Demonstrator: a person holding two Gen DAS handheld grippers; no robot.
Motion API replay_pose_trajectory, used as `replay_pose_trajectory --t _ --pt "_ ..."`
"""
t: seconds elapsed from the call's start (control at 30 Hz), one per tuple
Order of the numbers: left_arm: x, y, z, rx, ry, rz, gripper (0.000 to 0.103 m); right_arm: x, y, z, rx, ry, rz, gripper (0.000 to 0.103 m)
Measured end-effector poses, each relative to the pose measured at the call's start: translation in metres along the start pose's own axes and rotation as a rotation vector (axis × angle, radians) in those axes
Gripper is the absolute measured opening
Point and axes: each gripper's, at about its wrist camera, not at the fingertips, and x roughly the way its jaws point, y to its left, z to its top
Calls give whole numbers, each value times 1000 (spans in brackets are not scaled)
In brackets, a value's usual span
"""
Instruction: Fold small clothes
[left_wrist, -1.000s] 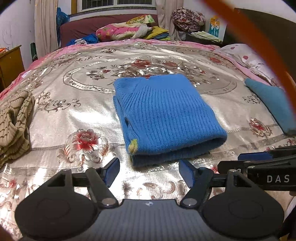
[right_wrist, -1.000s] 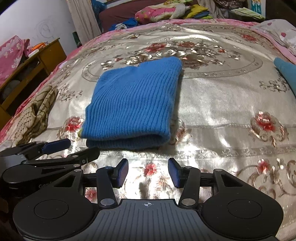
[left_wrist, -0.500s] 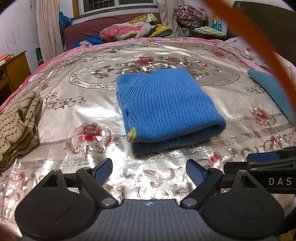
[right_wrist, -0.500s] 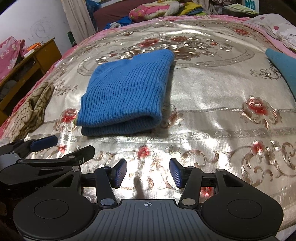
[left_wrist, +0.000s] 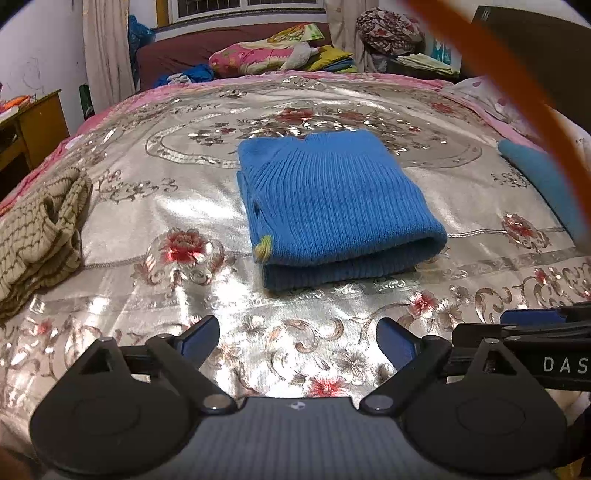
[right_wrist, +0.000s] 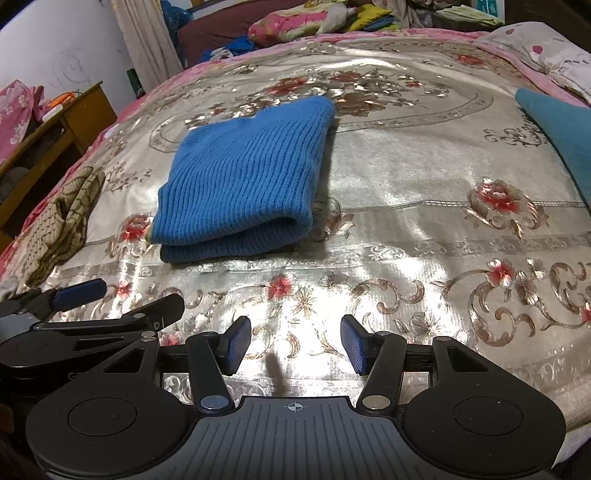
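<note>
The blue sweater lies folded mid-bed, so this fold looks finished; both the left hand-held gripper and right hand-held gripper hang wide and empty, probably due for the striped garment.

left tool: backed off blue sweater, jaws wider | right tool: backed off too

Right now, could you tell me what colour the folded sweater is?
Bright blue ribbed knit folded sweater, with a small yellow-green patch; clearest in the left wrist view.
</note>
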Motion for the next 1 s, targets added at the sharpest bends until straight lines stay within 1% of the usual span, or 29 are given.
replay_pose_trajectory --t 0.2,0.4,0.6,1.0 --pt "-1 0 -5 -2 6 2 97 -1 1 -5 -1 0 -11 55" --pt "-1 2 -9 -23 16 -12 97 -2 3 -8 -5 0 -21 56" --pt "-2 0 -11 -8 12 -2 97 -3 4 -11 -6 -1 -34 56" --pt "0 1 -12 -13 28 -5 97 -3 3 -15 -1 2 -42 57"
